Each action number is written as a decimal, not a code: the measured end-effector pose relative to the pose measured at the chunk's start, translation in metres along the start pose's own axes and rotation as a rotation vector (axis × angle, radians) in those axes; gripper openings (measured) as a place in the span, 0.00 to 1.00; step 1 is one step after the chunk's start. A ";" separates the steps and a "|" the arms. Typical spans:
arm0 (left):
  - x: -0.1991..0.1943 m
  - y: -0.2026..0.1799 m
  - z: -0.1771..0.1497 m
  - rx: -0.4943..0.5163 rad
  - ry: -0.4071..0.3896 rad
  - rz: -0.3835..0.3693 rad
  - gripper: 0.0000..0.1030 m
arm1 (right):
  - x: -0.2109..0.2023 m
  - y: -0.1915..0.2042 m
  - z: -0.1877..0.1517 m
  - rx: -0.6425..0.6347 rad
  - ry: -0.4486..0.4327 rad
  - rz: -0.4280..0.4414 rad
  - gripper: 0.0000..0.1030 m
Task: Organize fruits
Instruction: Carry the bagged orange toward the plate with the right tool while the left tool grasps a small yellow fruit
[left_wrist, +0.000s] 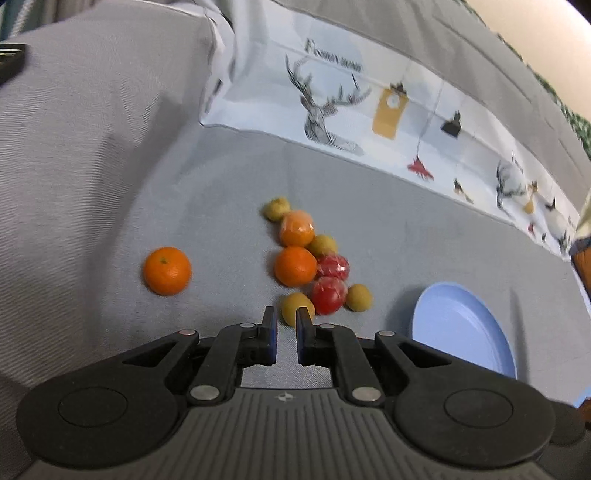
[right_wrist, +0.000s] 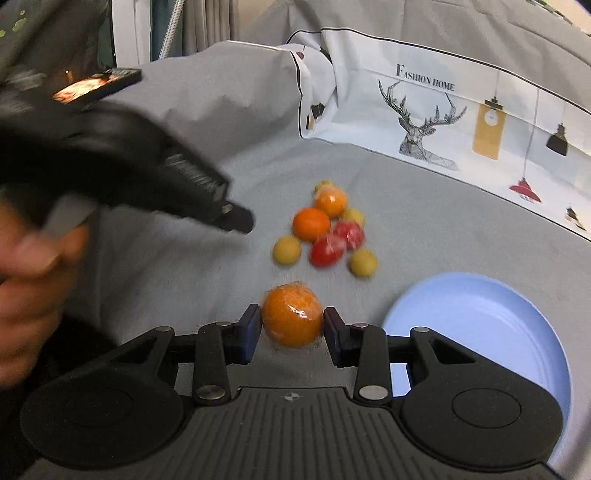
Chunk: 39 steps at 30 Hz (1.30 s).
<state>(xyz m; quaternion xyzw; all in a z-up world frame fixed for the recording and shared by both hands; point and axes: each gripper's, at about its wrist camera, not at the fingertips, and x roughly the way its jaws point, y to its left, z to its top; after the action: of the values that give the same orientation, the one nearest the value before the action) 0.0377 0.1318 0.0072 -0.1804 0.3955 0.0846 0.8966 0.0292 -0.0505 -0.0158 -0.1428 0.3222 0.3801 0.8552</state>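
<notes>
A pile of fruit lies on the grey sheet: oranges (left_wrist: 295, 266), red fruits (left_wrist: 328, 294) and small yellow-green fruits (left_wrist: 297, 308). One orange (left_wrist: 167, 270) lies apart to the left. My left gripper (left_wrist: 286, 325) is empty with a narrow gap between its fingers, just short of the nearest yellow-green fruit. My right gripper (right_wrist: 292, 325) is shut on a plastic-wrapped orange (right_wrist: 292, 319), held above the sheet in front of the pile (right_wrist: 325, 229). A light blue plate shows at the right in both views (left_wrist: 461, 332) (right_wrist: 491, 325). The left gripper body (right_wrist: 147, 173) shows blurred in the right wrist view.
A printed white pillowcase with a deer drawing (left_wrist: 369, 110) (right_wrist: 443, 110) lies behind the fruit. A dark phone-like object (right_wrist: 99, 83) rests on the raised grey bedding at the left. A brown object (left_wrist: 583, 258) sits at the right edge.
</notes>
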 end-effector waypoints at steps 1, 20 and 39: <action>0.003 -0.002 0.000 0.011 0.005 0.004 0.15 | -0.001 0.000 -0.003 0.004 0.013 0.000 0.37; 0.054 -0.025 0.005 0.145 0.095 0.055 0.40 | 0.006 0.004 -0.018 0.003 0.060 -0.028 0.38; 0.003 -0.040 -0.007 0.170 -0.063 0.008 0.25 | -0.073 -0.032 0.007 0.076 -0.102 -0.067 0.38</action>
<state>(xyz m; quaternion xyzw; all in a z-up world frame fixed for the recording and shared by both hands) 0.0467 0.0926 0.0109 -0.0992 0.3738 0.0599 0.9203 0.0197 -0.1095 0.0378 -0.1016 0.2876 0.3454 0.8875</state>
